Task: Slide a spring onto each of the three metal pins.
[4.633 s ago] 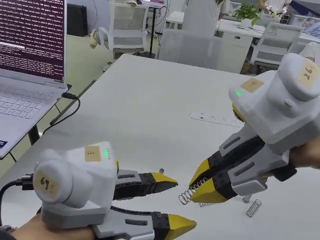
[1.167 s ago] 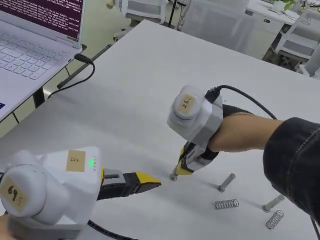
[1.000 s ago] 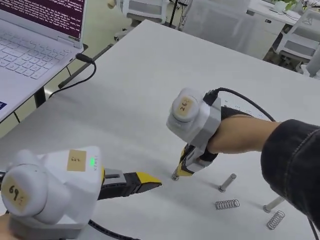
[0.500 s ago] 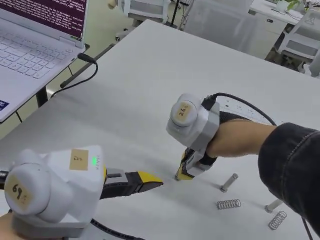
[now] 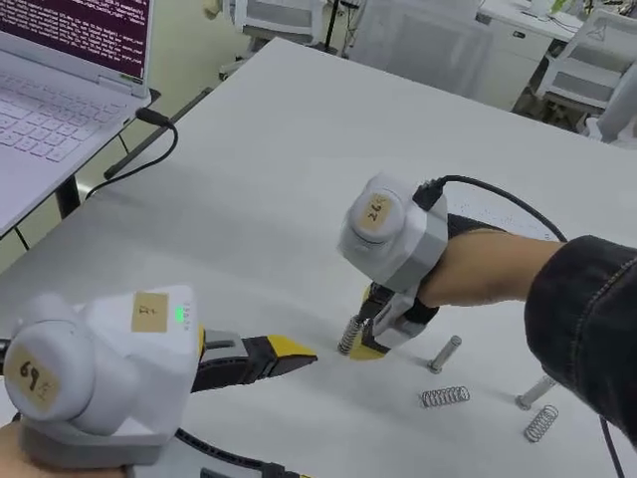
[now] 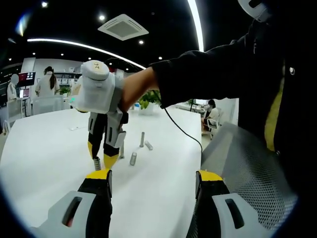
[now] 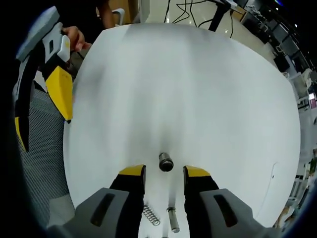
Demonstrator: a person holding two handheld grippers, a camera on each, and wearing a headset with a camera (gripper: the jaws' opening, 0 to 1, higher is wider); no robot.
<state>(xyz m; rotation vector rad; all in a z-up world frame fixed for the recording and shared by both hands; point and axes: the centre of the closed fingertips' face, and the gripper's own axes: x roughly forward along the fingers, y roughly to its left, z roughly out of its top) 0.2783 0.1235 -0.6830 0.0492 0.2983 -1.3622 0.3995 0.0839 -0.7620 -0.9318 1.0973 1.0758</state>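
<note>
1. The sprung pin (image 5: 348,336) stands upright on the white table (image 5: 299,179), with a spring coiled around its shaft.
2. The right gripper (image 5: 370,344) points down just beside that pin. Its jaws are a little apart and grip nothing.
3. The left gripper (image 6: 153,176) sits low to the pin's left, well apart from it, with its jaws spread wide and empty.
4. To the pin's right stand the near bare pin (image 5: 445,354) and the far bare pin (image 5: 534,391).
5. The first loose spring (image 5: 444,396) and the second loose spring (image 5: 540,422) lie on the table near those two pins.

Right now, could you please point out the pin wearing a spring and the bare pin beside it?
Pin with spring (image 5: 348,335): head view, on the coils.
Bare pin (image 5: 445,354): head view, middle of its shaft.
</note>
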